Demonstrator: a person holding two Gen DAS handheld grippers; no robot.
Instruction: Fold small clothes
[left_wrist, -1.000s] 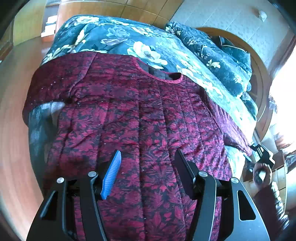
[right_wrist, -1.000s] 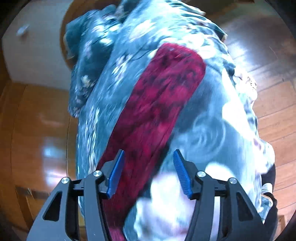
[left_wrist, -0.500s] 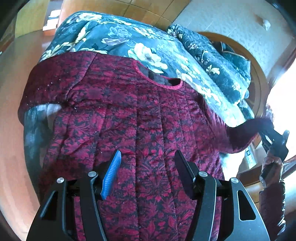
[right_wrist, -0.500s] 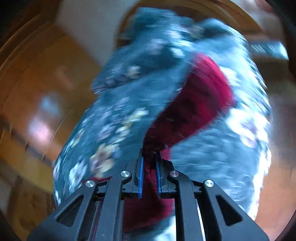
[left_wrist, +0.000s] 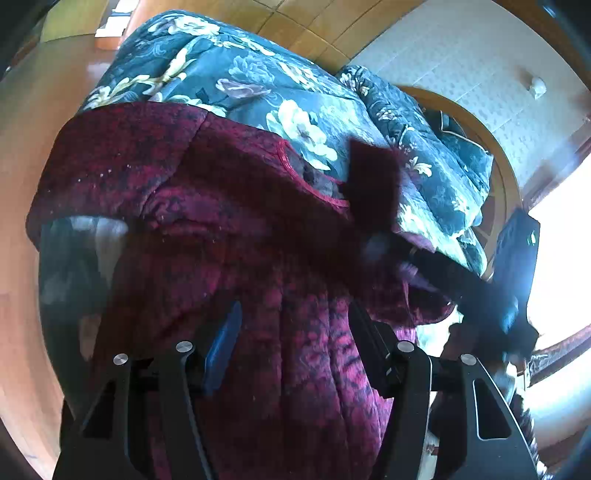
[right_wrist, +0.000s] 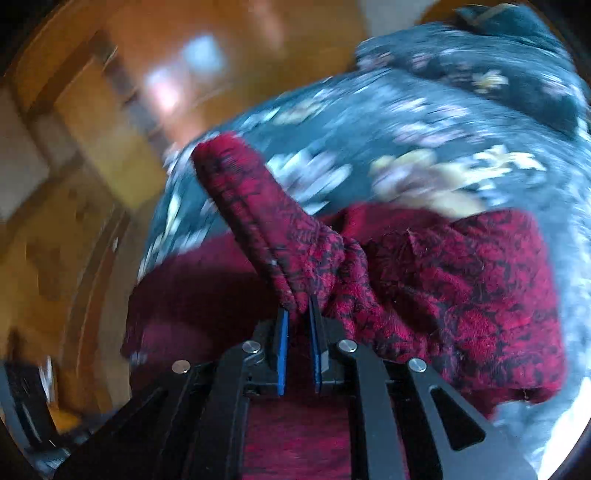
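Observation:
A dark red patterned quilted garment (left_wrist: 229, 236) lies spread on a bed with a blue floral cover (left_wrist: 236, 81). My left gripper (left_wrist: 291, 332) is open and empty, held just above the garment's lower body. My right gripper (right_wrist: 298, 314) is shut on the garment's right sleeve (right_wrist: 258, 206), which stands up from the jaws. In the left wrist view the right gripper (left_wrist: 402, 258) holds that sleeve (left_wrist: 373, 181) over the garment near its neckline (left_wrist: 314, 181). The right wrist view is blurred.
A blue floral pillow (left_wrist: 428, 122) lies at the head of the bed against a curved wooden headboard (left_wrist: 498, 155). Wooden floor (left_wrist: 22, 155) runs along the bed's left side. A bright window (left_wrist: 561, 258) is at the right.
My right gripper closed on the sleeve, lifted it and carried it inward over the garment's body. My left gripper stayed open in place.

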